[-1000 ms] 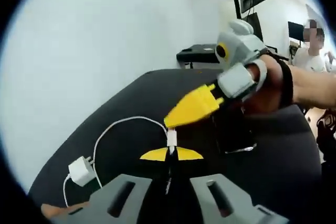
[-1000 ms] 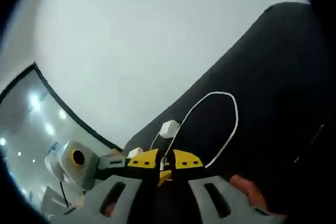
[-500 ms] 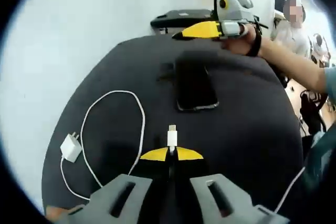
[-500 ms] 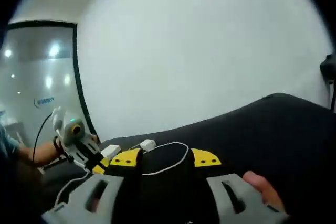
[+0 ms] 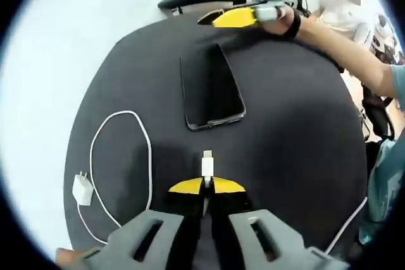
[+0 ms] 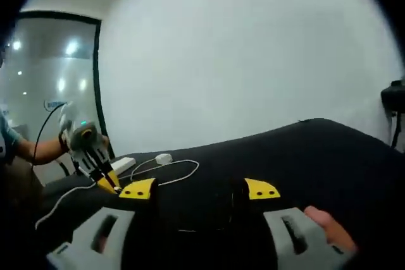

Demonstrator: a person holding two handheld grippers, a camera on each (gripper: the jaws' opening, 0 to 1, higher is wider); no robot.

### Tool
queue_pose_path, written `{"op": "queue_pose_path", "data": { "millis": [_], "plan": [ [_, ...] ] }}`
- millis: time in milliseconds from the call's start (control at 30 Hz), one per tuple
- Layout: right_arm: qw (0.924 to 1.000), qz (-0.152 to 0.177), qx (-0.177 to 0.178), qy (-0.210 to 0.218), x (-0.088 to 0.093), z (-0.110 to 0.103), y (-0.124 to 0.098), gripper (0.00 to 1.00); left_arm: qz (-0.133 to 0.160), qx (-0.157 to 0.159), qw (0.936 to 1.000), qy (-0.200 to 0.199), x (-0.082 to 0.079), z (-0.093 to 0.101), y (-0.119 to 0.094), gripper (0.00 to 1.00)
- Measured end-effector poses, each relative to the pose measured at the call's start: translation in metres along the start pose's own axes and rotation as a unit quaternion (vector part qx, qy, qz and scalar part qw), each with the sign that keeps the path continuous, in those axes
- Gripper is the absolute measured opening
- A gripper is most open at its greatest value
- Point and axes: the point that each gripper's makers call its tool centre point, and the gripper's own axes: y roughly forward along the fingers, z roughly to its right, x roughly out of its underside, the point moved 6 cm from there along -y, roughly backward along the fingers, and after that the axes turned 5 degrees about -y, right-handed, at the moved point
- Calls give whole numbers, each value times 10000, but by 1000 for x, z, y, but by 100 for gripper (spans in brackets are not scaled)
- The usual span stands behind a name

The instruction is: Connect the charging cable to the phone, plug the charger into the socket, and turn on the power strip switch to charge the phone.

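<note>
In the left gripper view, the left gripper (image 5: 207,186) is pinching the white cable plug (image 5: 207,164); the plug is pointing at the phone (image 5: 211,86), just short of its near end; the phone is lying flat with its long side running away; the cable (image 5: 121,156) is looping left to the charger (image 5: 81,189) near the round black table (image 5: 297,124) edge; bare table is lying to the right.

In the right gripper view, the right gripper (image 6: 199,189) is sitting wide open, holding nothing, low over the table; the left gripper is showing at the left.

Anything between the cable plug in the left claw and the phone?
No: in the left gripper view, bare black table separates the plug from the phone.
</note>
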Motion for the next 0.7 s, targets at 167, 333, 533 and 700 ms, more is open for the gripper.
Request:
{"op": "queue_pose_path", "data": {
  "millis": [167, 333, 533, 700],
  "plan": [
    [9975, -353, -505, -359, 13, -12, -3, 83, -348, -51, 9993, 154, -5, 7, 7, 0],
    [9933, -677, -630, -700, 24, -15, 4, 93, -475, -43, 9987, 187, -13, 10, 17, 0],
    [9890, -827, -820, -909, 32, -30, 8, 93, -678, 2, 9975, 214, -15, 12, 27, 0],
    [9872, -958, -787, -1002, 38, -28, 13, 93, -786, -18, 9967, 204, -16, 11, 26, 0]
  ]
}}
